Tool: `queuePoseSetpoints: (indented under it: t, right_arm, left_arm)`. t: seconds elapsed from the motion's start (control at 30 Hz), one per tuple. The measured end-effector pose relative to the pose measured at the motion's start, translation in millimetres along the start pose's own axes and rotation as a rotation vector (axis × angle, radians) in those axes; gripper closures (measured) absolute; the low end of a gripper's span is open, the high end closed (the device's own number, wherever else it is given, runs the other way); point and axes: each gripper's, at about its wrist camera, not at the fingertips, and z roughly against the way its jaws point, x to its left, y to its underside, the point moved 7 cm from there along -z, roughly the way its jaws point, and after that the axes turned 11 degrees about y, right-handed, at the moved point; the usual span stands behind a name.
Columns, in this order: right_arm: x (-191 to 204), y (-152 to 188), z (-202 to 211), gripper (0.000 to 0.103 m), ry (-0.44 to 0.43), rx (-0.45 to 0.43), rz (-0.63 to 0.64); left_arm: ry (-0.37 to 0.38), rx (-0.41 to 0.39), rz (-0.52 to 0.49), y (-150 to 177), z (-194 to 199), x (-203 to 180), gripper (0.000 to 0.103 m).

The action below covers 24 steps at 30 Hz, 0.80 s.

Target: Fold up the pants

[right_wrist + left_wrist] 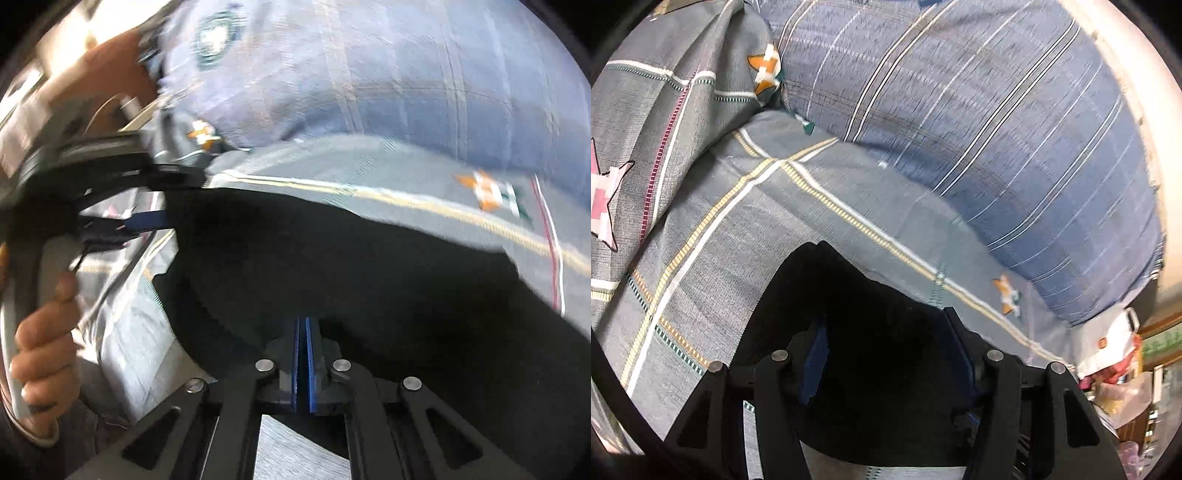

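Note:
The black pants lie on a grey bedsheet with yellow and white stripes. In the left wrist view my left gripper is open, its blue pads wide apart over the near end of the pants. In the right wrist view the pants spread across the middle. My right gripper has its blue pads pressed together at the pants' near edge; cloth between them is not clearly visible. The left gripper also shows at the left of that view, held by a hand.
A blue plaid pillow lies beyond the pants, also in the right wrist view. A bunched grey quilt with star prints rises at the left. A bedside clutter of bags sits at the far right.

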Motion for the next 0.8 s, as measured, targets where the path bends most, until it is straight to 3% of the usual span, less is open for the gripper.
queuePoseSetpoints:
  t: [0.07,0.13,0.2,0.27,0.3,0.33,0.4,0.47,0.53,0.57,0.63,0.67,0.7,0.8]
  right_arm:
    - [-0.2,-3.3,4.8,0.100,-0.095,-0.021,-0.024]
    - [14.9,-6.5,19.5,0.098,-0.176,-0.063,0.003]
    - [30.8,-5.6,24.7,0.092,-0.163,-0.082,0.068]
    - [47.1,-2.9,18.6,0.077,-0.148,-0.074,0.131]
    - [48.3,-2.6,15.1,0.060,-0.136,-0.073,0.143]
    - [49.5,-2.2,10.8,0.036,-0.104,-0.085,0.161]
    - [50.7,-1.8,3.5,0.030,-0.036,-0.105,0.196]
    - [50.6,-1.5,-5.8,0.030,0.021,-0.100,0.224]
    - [52.1,0.2,-23.6,0.031,0.033,-0.080,0.260]
    - [51.2,1.6,-28.4,0.032,0.082,-0.091,0.283]
    - [52.6,8.2,-22.3,0.054,0.191,-0.126,0.342]
    - [55.8,8.7,-20.5,0.061,0.201,-0.130,0.353]
    - [59.2,7.7,-15.8,0.095,0.186,-0.126,0.351]
    - [61.5,1.9,11.2,0.098,0.148,-0.140,0.310]
  left_arm:
    - [0.015,-0.010,0.015,0.5,6.1,2.5,0.042]
    - [-0.032,0.007,0.025,2.9,4.1,12.3,0.042]
    - [-0.073,0.047,0.060,6.8,-9.1,23.8,0.042]
    - [-0.071,0.086,0.097,12.8,-18.2,32.6,0.044]
    - [-0.069,0.093,0.105,14.7,-20.4,34.4,0.044]
    - [-0.074,0.089,0.095,15.0,-19.8,33.4,0.048]
    - [-0.068,0.081,0.077,14.2,-17.5,30.8,0.055]
    - [-0.073,0.074,0.063,13.1,-15.3,28.5,0.072]
    - [-0.070,0.074,0.058,13.4,-15.2,27.7,0.084]
    - [-0.063,0.075,0.058,13.1,-15.9,25.2,0.087]
    - [-0.049,0.065,0.043,12.8,-11.8,19.2,0.089]
    - [-0.037,0.062,0.029,12.6,-7.8,13.6,0.090]
    - [-0.024,0.060,0.010,12.8,-1.7,6.4,0.090]
    - [-0.035,0.057,-0.035,19.8,22.8,-7.1,0.089]
